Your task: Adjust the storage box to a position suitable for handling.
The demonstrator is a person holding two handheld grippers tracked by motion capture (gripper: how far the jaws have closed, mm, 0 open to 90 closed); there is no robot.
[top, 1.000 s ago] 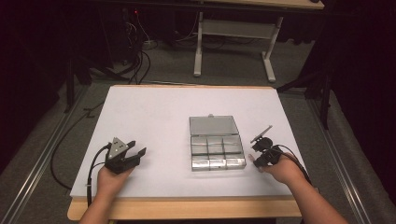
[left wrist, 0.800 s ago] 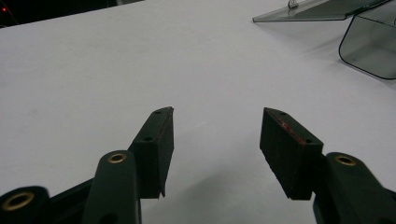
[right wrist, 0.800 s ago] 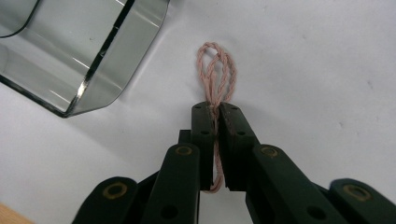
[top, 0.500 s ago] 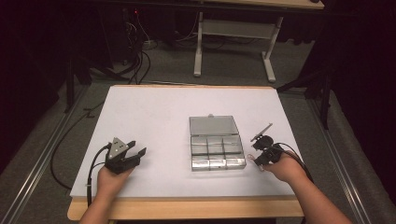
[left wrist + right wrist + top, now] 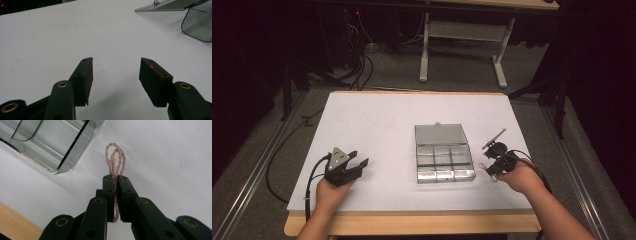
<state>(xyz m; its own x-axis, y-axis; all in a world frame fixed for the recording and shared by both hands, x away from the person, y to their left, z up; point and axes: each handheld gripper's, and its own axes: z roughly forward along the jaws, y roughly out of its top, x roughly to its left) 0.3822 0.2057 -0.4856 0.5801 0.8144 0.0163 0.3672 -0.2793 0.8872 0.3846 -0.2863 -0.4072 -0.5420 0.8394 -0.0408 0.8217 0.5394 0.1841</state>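
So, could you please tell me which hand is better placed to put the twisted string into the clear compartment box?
The right. Its gripper already has its jaws shut on the pink string, beside the open box. The left gripper rests open and empty, farther away.

On the bench (image 5: pixel 377 120) the box (image 5: pixel 443 159) lies between the left gripper (image 5: pixel 356 164) and right gripper (image 5: pixel 490 169), which pinches a cord (image 5: pixel 115 157).
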